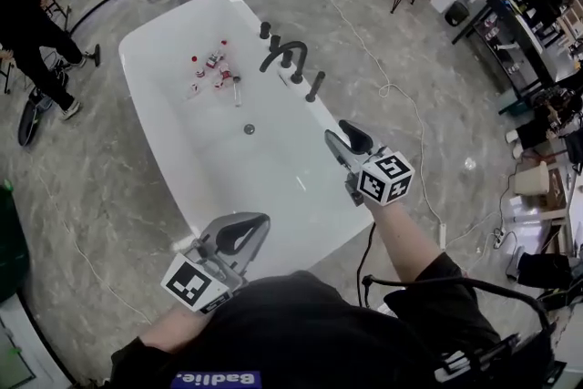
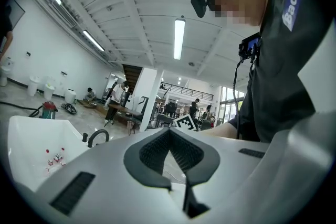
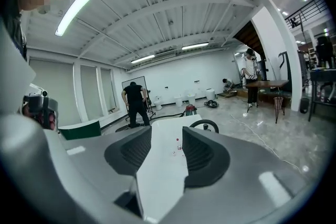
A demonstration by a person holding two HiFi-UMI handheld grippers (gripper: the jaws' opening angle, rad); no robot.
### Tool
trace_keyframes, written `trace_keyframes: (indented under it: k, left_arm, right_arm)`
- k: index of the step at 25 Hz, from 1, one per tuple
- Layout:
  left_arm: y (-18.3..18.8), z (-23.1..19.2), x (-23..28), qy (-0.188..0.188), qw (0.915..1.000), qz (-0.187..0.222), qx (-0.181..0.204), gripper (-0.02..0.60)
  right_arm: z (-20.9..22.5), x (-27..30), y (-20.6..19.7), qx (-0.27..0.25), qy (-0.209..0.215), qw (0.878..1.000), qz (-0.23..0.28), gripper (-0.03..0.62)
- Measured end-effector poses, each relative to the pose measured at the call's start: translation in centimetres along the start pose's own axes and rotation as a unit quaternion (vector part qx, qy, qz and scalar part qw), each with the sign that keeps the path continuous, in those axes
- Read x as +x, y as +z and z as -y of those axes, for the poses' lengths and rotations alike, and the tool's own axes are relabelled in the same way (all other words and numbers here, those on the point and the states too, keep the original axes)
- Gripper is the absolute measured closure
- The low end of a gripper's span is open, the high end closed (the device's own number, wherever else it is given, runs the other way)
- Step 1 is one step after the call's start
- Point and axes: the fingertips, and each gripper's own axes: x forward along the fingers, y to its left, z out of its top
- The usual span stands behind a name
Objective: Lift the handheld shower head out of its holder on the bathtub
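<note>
Shower head (image 1: 315, 87) stands in its holder on the tub (image 1: 182, 12) rim, beside the faucet (image 1: 282, 55) — untouched. Right gripper (image 1: 344, 139) hovers short of it, fingers apart, nothing between — left gripper (image 1: 258, 225) fingers together, empty.

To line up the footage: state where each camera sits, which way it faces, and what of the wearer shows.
Head view: on the head, looking steeply down at the bathtub; both forearms, left gripper, right gripper show.
Left gripper view: on the left gripper, looking level over shut jaws at the hall; torso at right.
Right gripper view: on the right gripper, looking along open jaws at the bathtub; torso at left.
Shared: all show the bathtub and tap.
</note>
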Motion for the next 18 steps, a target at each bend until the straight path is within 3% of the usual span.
trace_keyframes:
  k: [18]
  left_arm:
    - [-2.5, -3.1, -1.0, 0.060, 0.9977, -0.018, -0.025, 0.578]
  right_arm:
    - [12.4, 10.9, -5.4, 0.006, -0.054, 0.996, -0.071, 0.399]
